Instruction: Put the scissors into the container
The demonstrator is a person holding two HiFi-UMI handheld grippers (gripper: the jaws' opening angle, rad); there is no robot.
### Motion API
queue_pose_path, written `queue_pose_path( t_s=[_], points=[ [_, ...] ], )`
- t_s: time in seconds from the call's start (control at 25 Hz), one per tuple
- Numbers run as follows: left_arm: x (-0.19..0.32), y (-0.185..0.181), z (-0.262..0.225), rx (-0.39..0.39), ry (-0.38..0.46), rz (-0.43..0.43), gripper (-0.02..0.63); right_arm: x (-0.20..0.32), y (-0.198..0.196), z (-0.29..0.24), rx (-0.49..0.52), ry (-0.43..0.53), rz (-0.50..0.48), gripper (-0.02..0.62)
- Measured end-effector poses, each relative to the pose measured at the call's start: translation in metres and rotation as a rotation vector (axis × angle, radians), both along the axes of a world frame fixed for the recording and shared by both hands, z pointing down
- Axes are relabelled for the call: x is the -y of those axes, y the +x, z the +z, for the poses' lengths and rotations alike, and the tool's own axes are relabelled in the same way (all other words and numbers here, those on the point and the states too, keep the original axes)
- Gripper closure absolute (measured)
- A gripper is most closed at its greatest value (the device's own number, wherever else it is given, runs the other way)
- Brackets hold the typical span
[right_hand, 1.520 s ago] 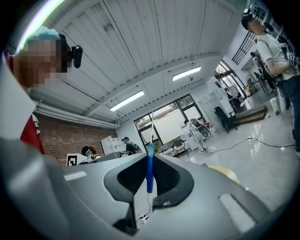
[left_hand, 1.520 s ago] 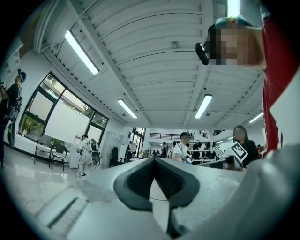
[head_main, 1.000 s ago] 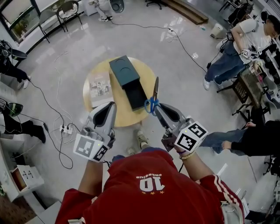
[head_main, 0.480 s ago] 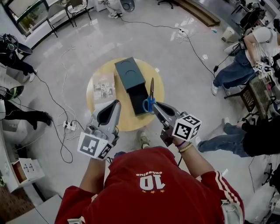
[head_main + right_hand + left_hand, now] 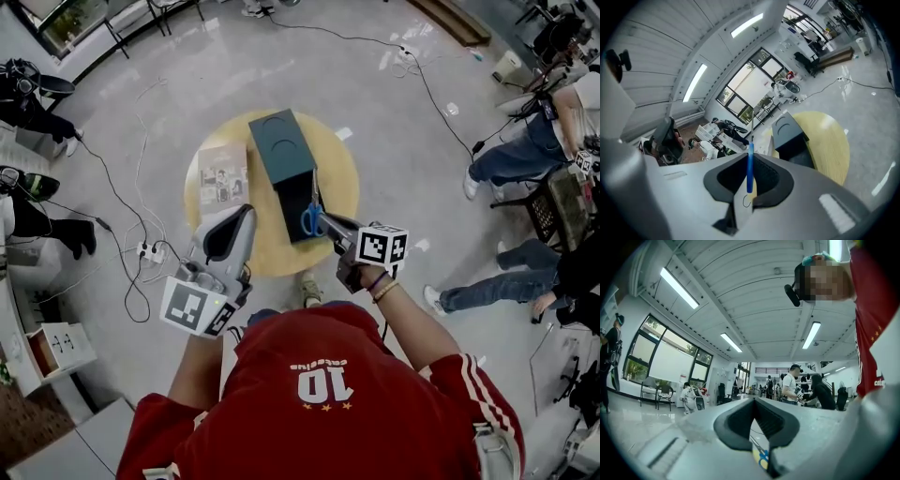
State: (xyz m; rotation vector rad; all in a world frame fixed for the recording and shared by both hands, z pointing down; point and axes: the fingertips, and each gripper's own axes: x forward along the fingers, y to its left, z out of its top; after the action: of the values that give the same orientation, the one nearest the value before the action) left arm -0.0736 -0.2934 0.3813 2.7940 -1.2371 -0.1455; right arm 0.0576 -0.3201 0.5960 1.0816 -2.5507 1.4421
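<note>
Blue-handled scissors (image 5: 312, 217) are clamped by the handle in my right gripper (image 5: 323, 222), blades pointing away from me over the open part of the dark teal container (image 5: 281, 145). The container lies on a round yellow table (image 5: 345, 183). In the right gripper view the blue handle (image 5: 749, 171) stands between the pads, with the container (image 5: 787, 131) and the table (image 5: 827, 145) beyond. My left gripper (image 5: 246, 214) hovers at the table's near left edge, jaws together and nothing in them. Its own view shows the scissors (image 5: 762, 456) low, past its jaws.
A printed booklet (image 5: 223, 178) lies on the table left of the container. Cables and a power strip (image 5: 145, 251) trail over the floor at left. Seated people (image 5: 525, 155) and chairs are at the right. Bags and boxes (image 5: 56, 347) line the left side.
My right gripper has come down and forward with the scissors, from above the table's near edge to just over the container's open part. The left gripper has shifted a little.
</note>
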Motion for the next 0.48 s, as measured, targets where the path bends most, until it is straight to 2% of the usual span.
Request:
queue_pose_path(
  t_s=[0.48],
  points=[
    [0.022,-0.006,0.015,0.003,-0.022,-0.042,0.604,0.036,-0.017,0.102,-0.071,-0.221,-0.054,0.560]
  ],
)
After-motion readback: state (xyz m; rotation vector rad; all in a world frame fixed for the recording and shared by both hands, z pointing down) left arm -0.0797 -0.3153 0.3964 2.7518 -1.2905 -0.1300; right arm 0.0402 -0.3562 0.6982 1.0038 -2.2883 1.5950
